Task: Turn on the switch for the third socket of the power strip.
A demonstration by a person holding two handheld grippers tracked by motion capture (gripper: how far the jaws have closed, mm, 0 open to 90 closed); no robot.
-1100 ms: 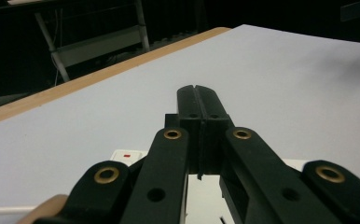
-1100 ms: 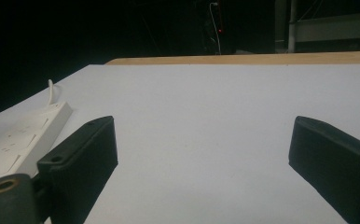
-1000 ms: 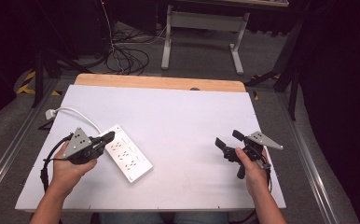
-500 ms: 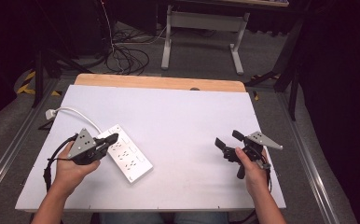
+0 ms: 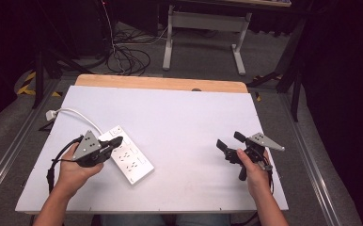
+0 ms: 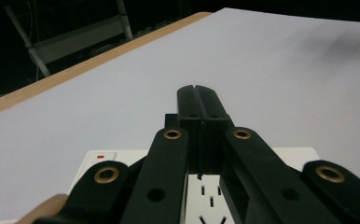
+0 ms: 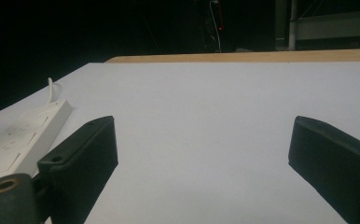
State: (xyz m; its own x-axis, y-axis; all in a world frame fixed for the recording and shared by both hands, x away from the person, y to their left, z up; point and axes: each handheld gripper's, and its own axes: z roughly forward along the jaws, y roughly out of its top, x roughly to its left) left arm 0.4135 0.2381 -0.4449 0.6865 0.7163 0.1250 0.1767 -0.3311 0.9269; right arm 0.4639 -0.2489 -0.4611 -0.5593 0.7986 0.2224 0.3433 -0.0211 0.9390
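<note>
1. A white power strip (image 5: 125, 154) lies flat on the left part of the white table (image 5: 179, 122), its white cord (image 5: 71, 113) curving off to the table's left edge.
2. The left gripper (image 5: 115, 141) sits directly over the strip's near-left end, jaws pressed together with nothing between them.
3. The right gripper (image 5: 230, 141) is held over bare table at the right, well apart from the strip, jaws spread wide and empty.

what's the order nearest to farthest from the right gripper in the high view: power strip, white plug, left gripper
1. power strip, across the table to the left of the right gripper
2. left gripper, over the strip's near-left part
3. white plug, far-left table edge
</note>
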